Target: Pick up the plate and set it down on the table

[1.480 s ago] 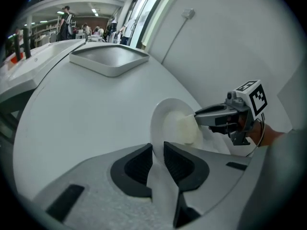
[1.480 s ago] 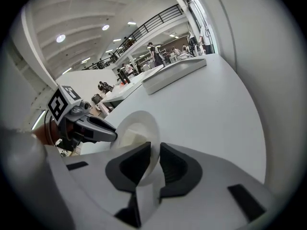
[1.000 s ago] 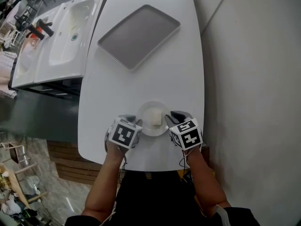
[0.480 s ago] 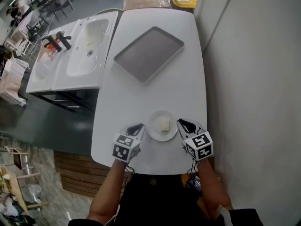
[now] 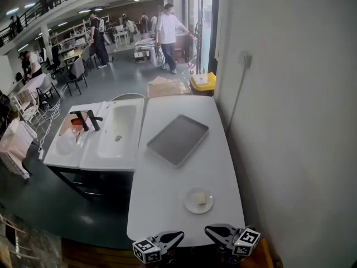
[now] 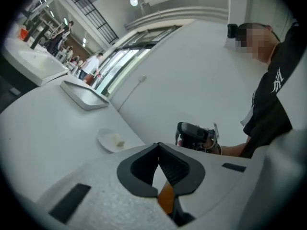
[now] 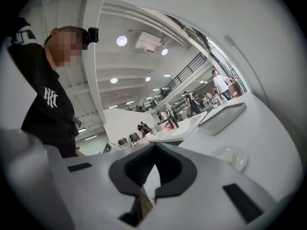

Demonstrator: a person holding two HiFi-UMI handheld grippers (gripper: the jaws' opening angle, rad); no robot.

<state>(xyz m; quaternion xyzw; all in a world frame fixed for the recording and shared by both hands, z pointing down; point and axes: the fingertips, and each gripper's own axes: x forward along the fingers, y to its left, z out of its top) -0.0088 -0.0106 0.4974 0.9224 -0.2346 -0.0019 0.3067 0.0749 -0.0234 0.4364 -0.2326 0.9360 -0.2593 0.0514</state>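
Note:
A small white plate with a pale morsel on it rests on the white table, near the front edge. Both grippers hover below that edge, apart from the plate. My left gripper is shut with nothing in it, and my right gripper is shut and empty too; their tips point at each other. The left gripper view shows the plate ahead beyond closed jaws, with the right gripper to its right. In the right gripper view the plate lies off to the right.
A grey tray lies on the table beyond the plate. A white double sink adjoins the table's left side. A wall runs close along the right. A yellow bin and a cardboard box stand past the far end; people move about in the hall.
Both grippers have drawn back from either side of the plate to the table's front edge and shut. The plate stays on the table. The head view has tilted up to show the hall.

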